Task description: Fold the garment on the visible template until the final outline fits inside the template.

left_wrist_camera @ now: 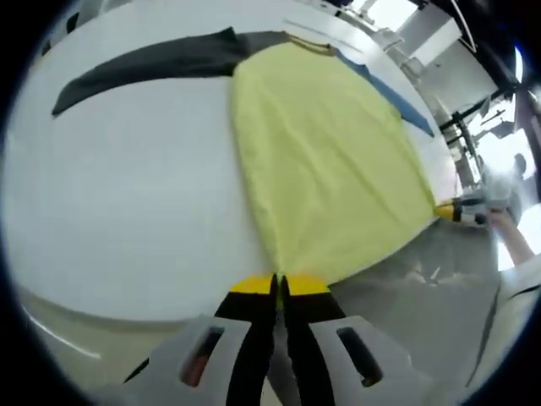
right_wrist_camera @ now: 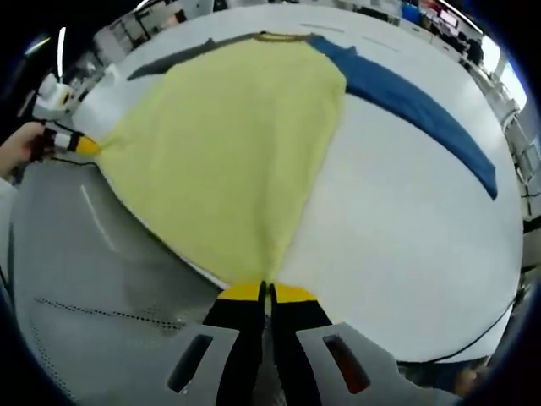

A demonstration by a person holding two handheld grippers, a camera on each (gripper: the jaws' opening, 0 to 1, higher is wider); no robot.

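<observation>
A garment lies on the white table, with a yellow body, a dark grey sleeve and a blue sleeve. My left gripper is shut on one corner of the yellow hem at the table's near edge. In the left gripper view, the right gripper pinches the other hem corner at far right. In the right gripper view, my right gripper is shut on its hem corner, and the left gripper holds the far corner. The yellow body is stretched between them; the blue sleeve lies spread out to the right.
Grey floor shows below the table's near edge. A person's hand holds the left gripper. Metal frames and equipment stand beyond the table's far side. Bare white tabletop lies beside the garment.
</observation>
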